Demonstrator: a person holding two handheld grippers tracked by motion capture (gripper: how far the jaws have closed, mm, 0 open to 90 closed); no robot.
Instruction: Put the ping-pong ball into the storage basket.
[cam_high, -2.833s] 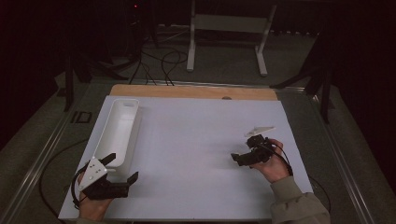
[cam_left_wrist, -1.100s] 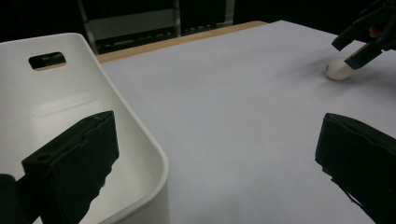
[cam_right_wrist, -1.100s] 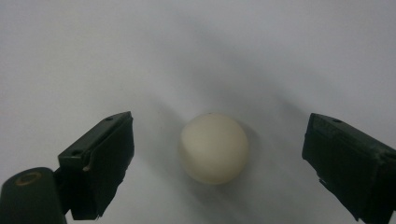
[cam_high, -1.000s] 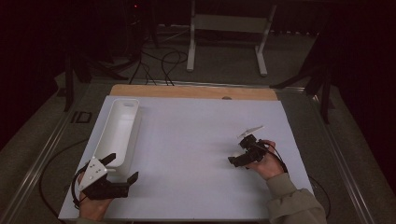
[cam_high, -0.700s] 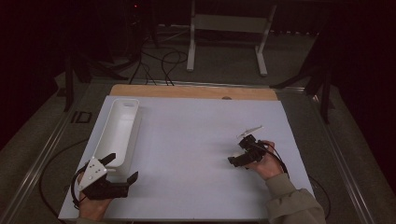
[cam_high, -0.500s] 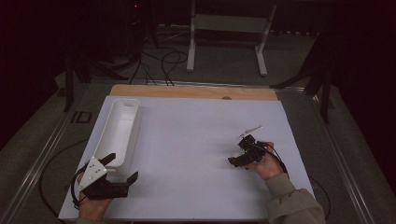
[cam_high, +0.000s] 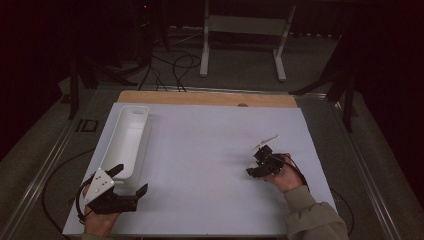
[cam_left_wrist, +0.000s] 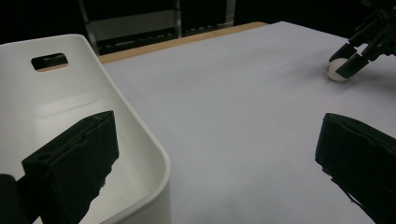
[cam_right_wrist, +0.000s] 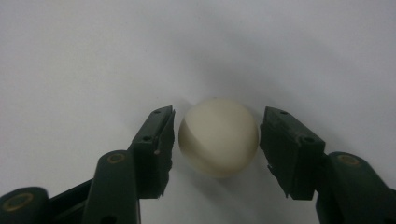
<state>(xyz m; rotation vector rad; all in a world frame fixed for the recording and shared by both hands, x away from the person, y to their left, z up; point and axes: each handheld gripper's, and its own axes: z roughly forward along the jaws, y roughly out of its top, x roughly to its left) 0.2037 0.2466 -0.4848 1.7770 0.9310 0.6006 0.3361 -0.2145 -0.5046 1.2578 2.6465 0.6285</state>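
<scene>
- A white sheet (cam_high: 200, 165) covers a table, seen from above, with a strip of bare wood (cam_high: 205, 98) along its far edge and dark floor with cables beyond.
- The right gripper (cam_high: 256, 160), held in the person's right hand (cam_high: 285, 175), sits low over the right part of the sheet.
- In the right gripper view, a small cream-white ball (cam_right_wrist: 218, 136) lies on the sheet between the two black jaws.
- These jaws have just been closing. A thin gap still shows on each side of the ball, so the pads look just short of pressing on it.
- In the left gripper view, the same ball (cam_left_wrist: 336, 71) shows far off at the upper right, between the tips of the right gripper (cam_left_wrist: 348, 58).
- The left gripper (cam_high: 131, 182), in the person's left hand (cam_high: 100, 222), rests at the near left corner of the sheet with its jaws wide apart and nothing between them.
- A long white bin (cam_high: 125, 145) stands on the left side of the sheet, just beyond the left gripper. One jaw sits over its near rim.
- The bin has a slot-shaped handle hole (cam_left_wrist: 49, 61) in its far end wall.
- No brand, label or writing can be read on any of these things.
</scene>
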